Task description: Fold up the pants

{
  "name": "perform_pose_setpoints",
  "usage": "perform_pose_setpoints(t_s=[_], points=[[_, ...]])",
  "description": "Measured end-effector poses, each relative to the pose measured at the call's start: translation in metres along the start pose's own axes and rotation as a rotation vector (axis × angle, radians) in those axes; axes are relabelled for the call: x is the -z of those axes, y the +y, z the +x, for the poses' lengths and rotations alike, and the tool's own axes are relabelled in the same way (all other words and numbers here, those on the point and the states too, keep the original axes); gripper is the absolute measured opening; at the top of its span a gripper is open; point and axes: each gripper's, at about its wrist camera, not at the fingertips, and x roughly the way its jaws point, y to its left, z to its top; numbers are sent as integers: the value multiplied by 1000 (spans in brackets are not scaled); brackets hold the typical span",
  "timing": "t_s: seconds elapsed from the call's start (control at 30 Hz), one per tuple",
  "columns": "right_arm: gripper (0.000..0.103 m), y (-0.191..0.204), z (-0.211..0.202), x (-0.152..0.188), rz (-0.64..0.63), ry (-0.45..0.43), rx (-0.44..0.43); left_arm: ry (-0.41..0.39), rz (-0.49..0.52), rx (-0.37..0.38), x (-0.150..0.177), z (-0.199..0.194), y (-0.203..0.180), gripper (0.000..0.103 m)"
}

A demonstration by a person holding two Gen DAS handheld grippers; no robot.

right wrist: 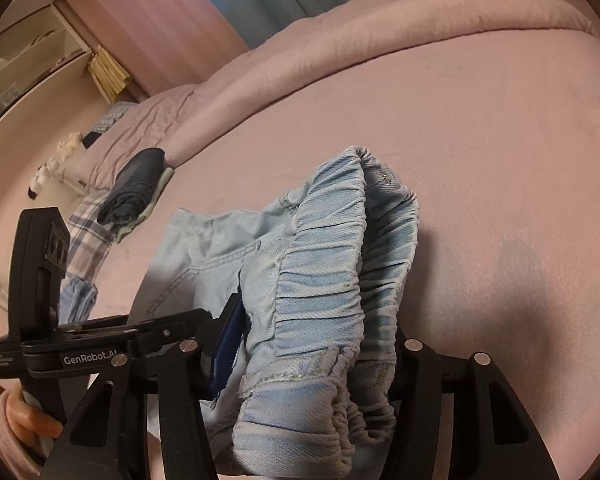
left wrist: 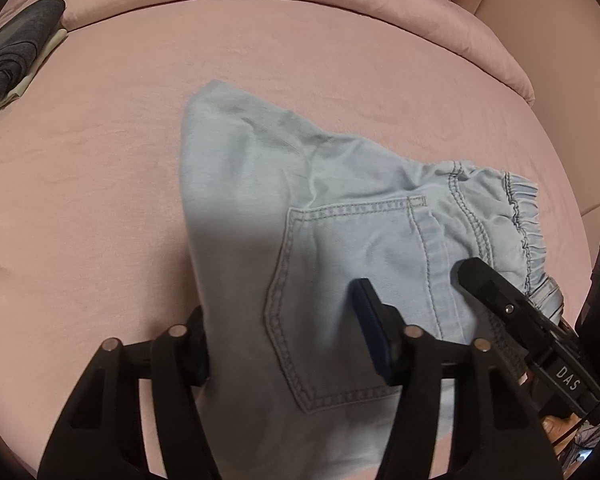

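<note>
You've got the light-blue pants [left wrist: 300,216] lying partly folded on the pink bed [left wrist: 100,180], seat side up with the back pocket [left wrist: 340,300] showing, and both tools are on the near edge. Your left gripper [left wrist: 284,340] straddles the fabric beside the pocket, a blue pad [left wrist: 374,328] on each side of the cloth — I can't tell for sure that the pads are biting. Your right gripper [right wrist: 312,344] has the gathered elastic waistband [right wrist: 332,280] bunched between its jaws, and that looks like a real grip. So this is the take-hold step before a fold. Next, by my read, you want both grips firm, then lift together and carry the near edge over evenly, or the waistband will sag and twist. The dark folded garment [left wrist: 16,52] sits well apart at the far left.
</note>
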Motion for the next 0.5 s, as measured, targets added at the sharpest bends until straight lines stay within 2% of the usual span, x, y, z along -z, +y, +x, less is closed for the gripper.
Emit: perform_pose_setpoints(t_s=[0.23, 0.43, 0.5], points=[[51, 13, -2, -1, -25, -19, 31, -21, 7, 28, 1, -9, 2, 47], [49, 32, -5, 0, -72, -37, 69, -47, 20, 81, 5, -19, 4, 39], [45, 35, -6, -1, -74, -44, 74, -56, 18, 99, 6, -22, 6, 38]])
